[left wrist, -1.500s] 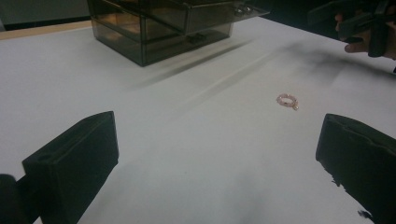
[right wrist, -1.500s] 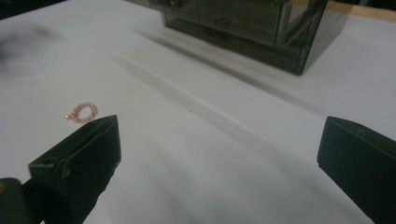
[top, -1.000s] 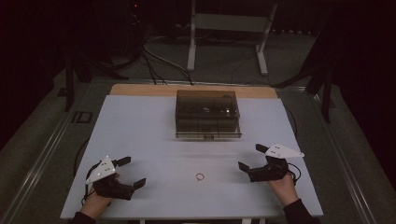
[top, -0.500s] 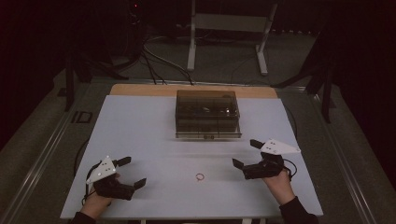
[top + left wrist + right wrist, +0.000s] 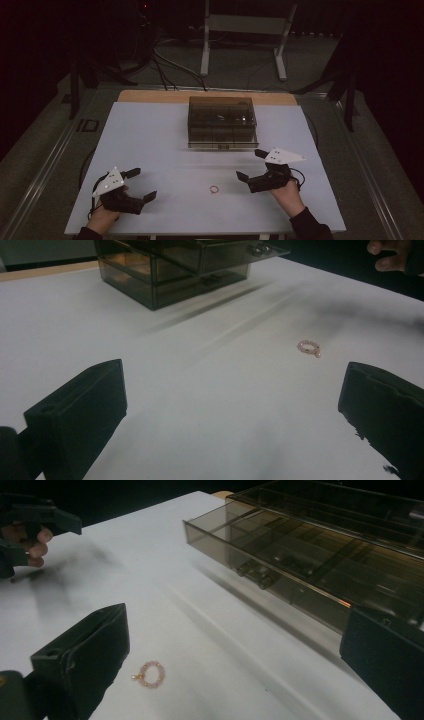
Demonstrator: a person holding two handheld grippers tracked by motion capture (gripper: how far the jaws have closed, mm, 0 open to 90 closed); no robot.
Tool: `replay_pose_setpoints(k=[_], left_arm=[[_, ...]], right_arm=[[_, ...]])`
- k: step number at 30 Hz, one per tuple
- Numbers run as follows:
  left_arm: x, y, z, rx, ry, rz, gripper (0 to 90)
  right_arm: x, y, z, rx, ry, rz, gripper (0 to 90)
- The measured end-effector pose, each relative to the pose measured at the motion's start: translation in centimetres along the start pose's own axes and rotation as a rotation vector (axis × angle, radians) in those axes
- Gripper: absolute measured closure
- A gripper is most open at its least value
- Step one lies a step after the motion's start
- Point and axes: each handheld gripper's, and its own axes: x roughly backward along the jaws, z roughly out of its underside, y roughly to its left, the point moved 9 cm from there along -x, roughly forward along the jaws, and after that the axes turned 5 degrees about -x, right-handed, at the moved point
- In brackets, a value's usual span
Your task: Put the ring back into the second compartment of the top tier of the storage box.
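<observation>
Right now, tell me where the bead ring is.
In the high view the bead ring lies flat on the white table, just left of the right tool, in front of the smoky drawer box.

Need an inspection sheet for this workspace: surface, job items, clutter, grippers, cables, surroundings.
Surface: white table top, bare wooden strip along its far edge.
Job items: small pink beaded ring lies flat on the table, near edge, touched by nothing; smoky transparent drawer box stands at the far centre, its top drawer pulled partly out in the right gripper view.
Clutter: nothing seen.
Grippers: left gripper open, empty, low at the near left; right gripper open, empty, right of the ring and nearer to it.
Cables: one trails from each gripper; more run over the floor behind the table.
Surroundings: dark room, white metal stand behind the table.
</observation>
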Motion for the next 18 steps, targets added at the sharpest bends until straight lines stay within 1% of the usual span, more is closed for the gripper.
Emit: replay_pose_setpoints(k=[10, 14, 18], left_arm=[[0.0, 0.0, -0.1, -0.001, -0.004, -0.003, 0.0], [0.1, 0.0, -0.1, -0.002, -0.004, -0.004, 0.0], [0.0, 0.0, 0.0, -0.006, 0.003, -0.002, 0.0]], right_arm=[[-1.8, 1.8, -0.2, 0.021, 0.020, -0.051, 0.0], [-2.6, 2.4, 0.0, 0.032, 0.038, -0.068, 0.0], [-3.5, 2.8, 0.3, 0.035, 0.056, -0.076, 0.0]])
